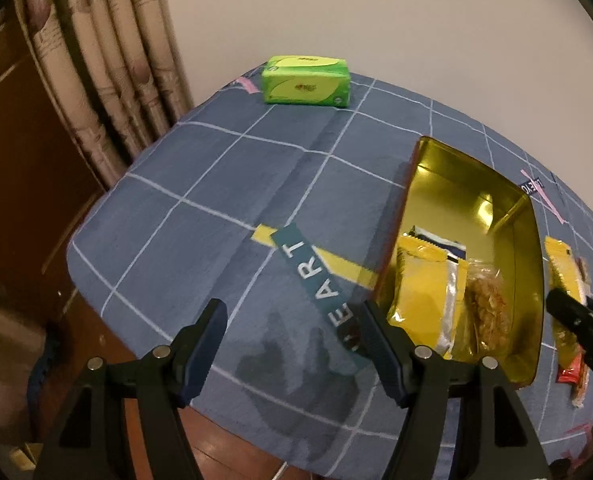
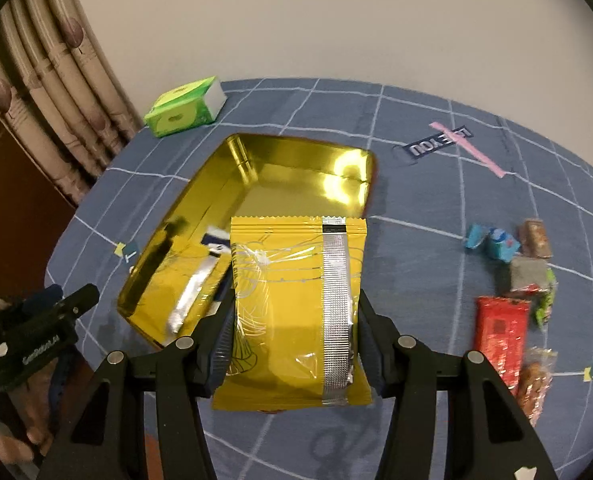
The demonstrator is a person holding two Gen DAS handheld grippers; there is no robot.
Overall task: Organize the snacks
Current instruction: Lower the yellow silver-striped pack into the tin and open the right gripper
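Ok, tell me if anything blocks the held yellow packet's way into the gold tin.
Nothing visible does. The right gripper is shut on the yellow packet, just at the near edge of the open gold tin. The tin has no lid; snacks already lie at its near end, its far half bare. The left gripper is off to the side.

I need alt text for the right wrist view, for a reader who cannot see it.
The right gripper holds a yellow snack packet above a blue checked tablecloth, just in front of an open gold tin. More snacks lie at the right; a green tissue pack sits behind.
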